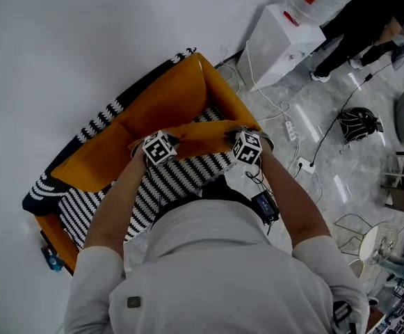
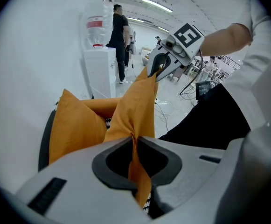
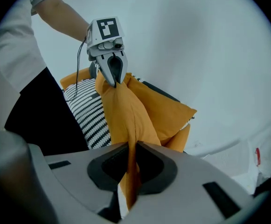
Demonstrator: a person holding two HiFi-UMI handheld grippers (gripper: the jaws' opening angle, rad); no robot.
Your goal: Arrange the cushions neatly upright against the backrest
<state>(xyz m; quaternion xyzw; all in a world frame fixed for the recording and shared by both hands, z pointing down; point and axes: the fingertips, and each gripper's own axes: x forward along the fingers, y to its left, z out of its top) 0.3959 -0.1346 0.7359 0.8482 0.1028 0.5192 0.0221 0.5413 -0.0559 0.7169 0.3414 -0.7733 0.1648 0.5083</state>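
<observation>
1. The sofa [image 1: 177, 183] has a striped seat and orange sides.
2. One orange cushion [image 1: 142, 120] leans on the backrest.
3. A second orange cushion [image 1: 198, 134] hangs above the seat, just before the first.
4. The left tongs [image 2: 134, 160] are clamped on one upper corner of it, and the right tongs [image 3: 131, 164] on the other.

You wear a pale short-sleeved shirt [image 1: 208, 270] with a small dark square tab [image 1: 133, 302] on its back, dark trousers [image 2: 210, 120] below it, and a black box [image 1: 265, 206] with a thin cable beside its hem. Your left claw [image 2: 134, 141] and right claw [image 3: 131, 146] are pale grey with dark pads, each bearing a white cube [image 1: 158, 147] printed with black square markers.
</observation>
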